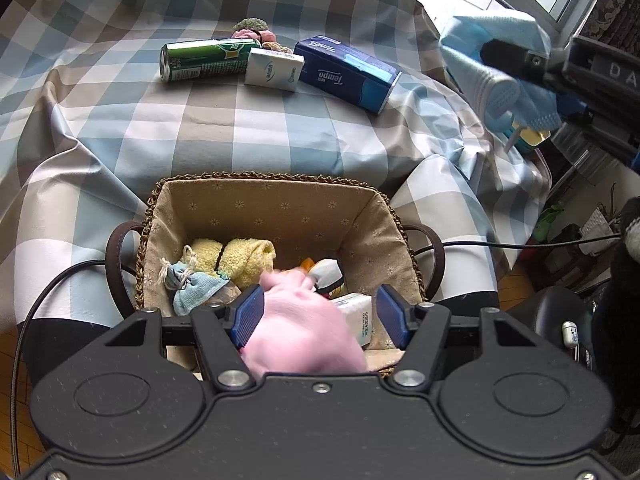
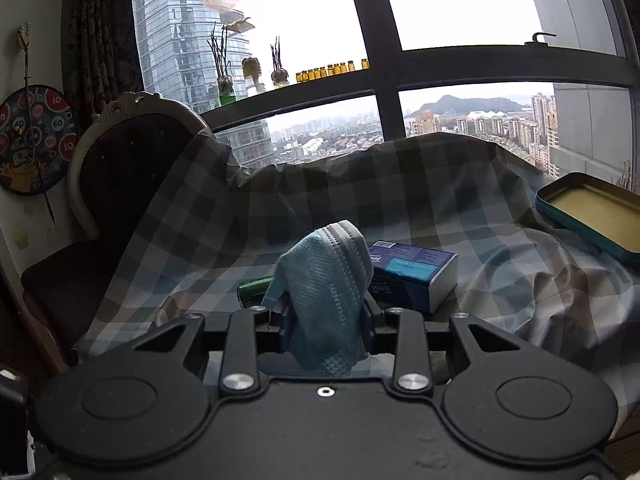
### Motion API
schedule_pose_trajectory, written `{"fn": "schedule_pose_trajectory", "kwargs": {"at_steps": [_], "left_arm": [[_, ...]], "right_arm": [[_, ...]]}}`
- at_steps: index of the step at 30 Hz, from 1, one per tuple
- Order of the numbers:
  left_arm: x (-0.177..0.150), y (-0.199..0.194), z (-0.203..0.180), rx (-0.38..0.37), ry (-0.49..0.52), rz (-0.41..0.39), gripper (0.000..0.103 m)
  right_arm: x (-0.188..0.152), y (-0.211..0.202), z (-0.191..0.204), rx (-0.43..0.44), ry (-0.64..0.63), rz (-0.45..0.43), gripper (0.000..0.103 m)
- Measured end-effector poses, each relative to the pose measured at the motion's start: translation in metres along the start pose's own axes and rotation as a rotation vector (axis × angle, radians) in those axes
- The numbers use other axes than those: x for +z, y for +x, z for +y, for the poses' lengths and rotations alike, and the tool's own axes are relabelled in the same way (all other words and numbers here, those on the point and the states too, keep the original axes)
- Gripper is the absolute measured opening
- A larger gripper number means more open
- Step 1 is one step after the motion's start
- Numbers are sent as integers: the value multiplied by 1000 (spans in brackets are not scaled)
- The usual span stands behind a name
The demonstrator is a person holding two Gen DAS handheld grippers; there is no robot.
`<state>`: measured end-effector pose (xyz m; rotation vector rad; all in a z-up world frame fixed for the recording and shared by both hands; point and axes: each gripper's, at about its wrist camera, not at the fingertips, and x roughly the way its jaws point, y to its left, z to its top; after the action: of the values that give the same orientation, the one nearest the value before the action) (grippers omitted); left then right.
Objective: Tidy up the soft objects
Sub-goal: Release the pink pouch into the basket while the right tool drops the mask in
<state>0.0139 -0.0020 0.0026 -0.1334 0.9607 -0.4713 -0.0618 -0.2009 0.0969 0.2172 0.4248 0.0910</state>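
Observation:
Over the near end of a lined wicker basket (image 1: 264, 178), my left gripper (image 1: 320, 316) has a soft pink object (image 1: 304, 332) between its blue pads. The pink object lies against the left pad, and the right pad (image 1: 394, 318) stands clear of it. Inside the basket are a yellow towel roll (image 1: 240, 256), a pale blue pouch (image 1: 192, 284) and a white tissue pack (image 1: 356, 316). My right gripper (image 2: 326, 320) is shut on a light blue cloth (image 2: 328, 280). In the left wrist view, the cloth (image 1: 500, 80) hangs in the air at the table's right side.
On the checked tablecloth lie a green can (image 1: 208, 60), a white tissue pack (image 1: 274, 68), a dark blue tissue box (image 1: 348, 72) and a crocheted piece (image 1: 252, 30). An open tin (image 2: 592, 212) sits far right. A chair (image 2: 132, 168) stands left, with the window behind it.

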Motion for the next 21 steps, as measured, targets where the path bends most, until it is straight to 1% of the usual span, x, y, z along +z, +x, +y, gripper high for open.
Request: {"fn": "schedule_pose_trajectory", "kwargs": {"at_steps": [3,6,7,8,10,11,13,14,17,21], "left_arm": [[1,-2,1,1,-6,-14,59],[1,-6,4,29,-35,-40,59],[1,-8,8,47,-55,-54,64],[2,-10,11,74,-77,-70,68],[3,-14,15,147,-100,-107,68],[4,-17,17,194,-105,-131,68],[4,-21,20,250,-114,-157,69],[4,-22,21,262,-121,-163,69],[3,-22,23,293,-131,-172,69],[2,-21,23,302,-126,-165,69]], "right_arm": [[-8,-2,-5,-4,27,34,32],[-12,0,-11,-12,57,69,32],[-14,1,-12,-12,61,77,32],[-15,1,-12,-15,62,86,32],[-19,4,-11,-25,60,112,32],[-21,7,-10,-24,59,124,32],[-24,11,-9,-18,57,157,32],[-27,12,-8,-13,54,171,34],[-34,18,-1,6,26,224,34],[-45,18,7,30,-9,259,35]]}}
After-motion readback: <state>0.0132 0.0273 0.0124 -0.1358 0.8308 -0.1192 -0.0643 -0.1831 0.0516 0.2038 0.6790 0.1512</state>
